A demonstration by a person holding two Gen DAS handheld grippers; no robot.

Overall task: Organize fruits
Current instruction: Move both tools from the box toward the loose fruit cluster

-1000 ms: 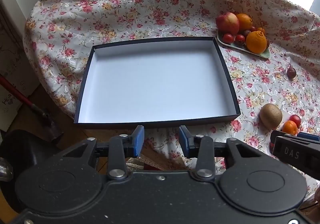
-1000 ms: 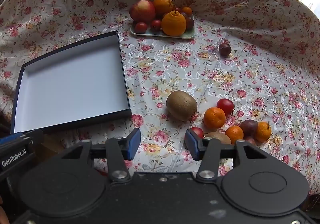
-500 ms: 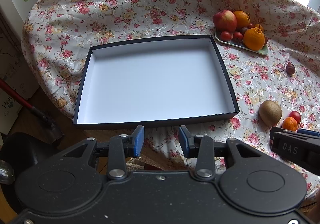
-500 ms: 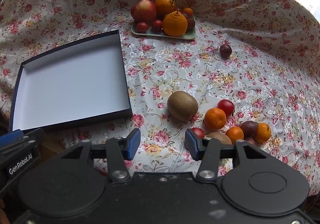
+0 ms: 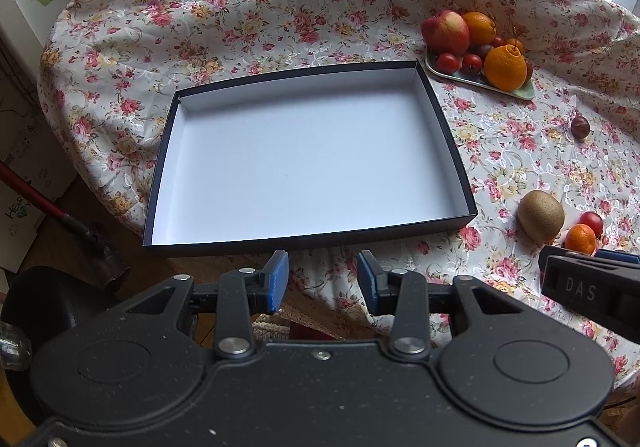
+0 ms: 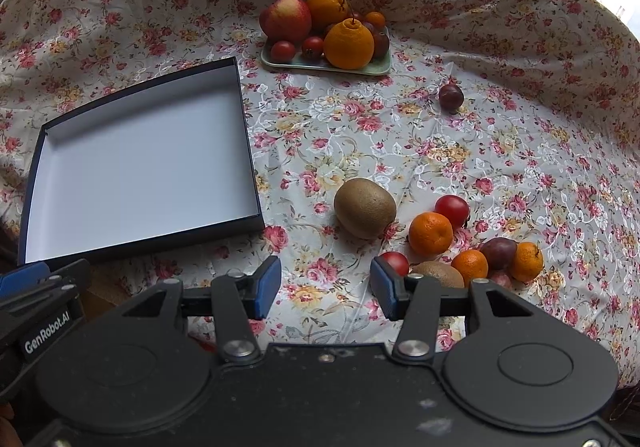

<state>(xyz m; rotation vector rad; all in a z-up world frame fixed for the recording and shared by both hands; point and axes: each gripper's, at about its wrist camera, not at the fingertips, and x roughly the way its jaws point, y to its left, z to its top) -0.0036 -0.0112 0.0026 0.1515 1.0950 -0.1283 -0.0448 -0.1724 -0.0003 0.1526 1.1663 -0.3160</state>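
Fruit scattered over a floral cloth (image 6: pixel 460 151), none of it yet in the shallow dark box (image 5: pixel 456 151) with the white floor. Left gripper (image 5: pixel 322 279) poised just short of the box's near wall, blue pads apart with only cloth and table edge between them, holding nothing. Right gripper (image 6: pixel 325 287) tilted down over the cloth beside the box's right near corner, jaws standing open, empty too. Kiwi (image 6: pixel 365 208) lying alone a little ahead of the right gripper, apart from the box. Mandarin (image 6: pixel 430 233) just right of the kiwi, touching a red cherry tomato (image 6: pixel 452 209) behind it. Nearer cluster tucked against the right finger: a second red tomato (image 6: pixel 396 262), a second kiwi (image 6: pixel 438 273) partly hidden by the finger, two small mandarins (image 6: pixel 472 266) and a dark plum (image 6: pixel 498 247) between them. Lone dark plum (image 6: pixel 451 97) farther back, well apart from the rest. Pale green plate (image 6: pixel 308 63) at the far side, beyond the box's far right corner, piled with an apple (image 6: pixel 286 18), oranges (image 6: pixel 348 43) and small tomatoes.
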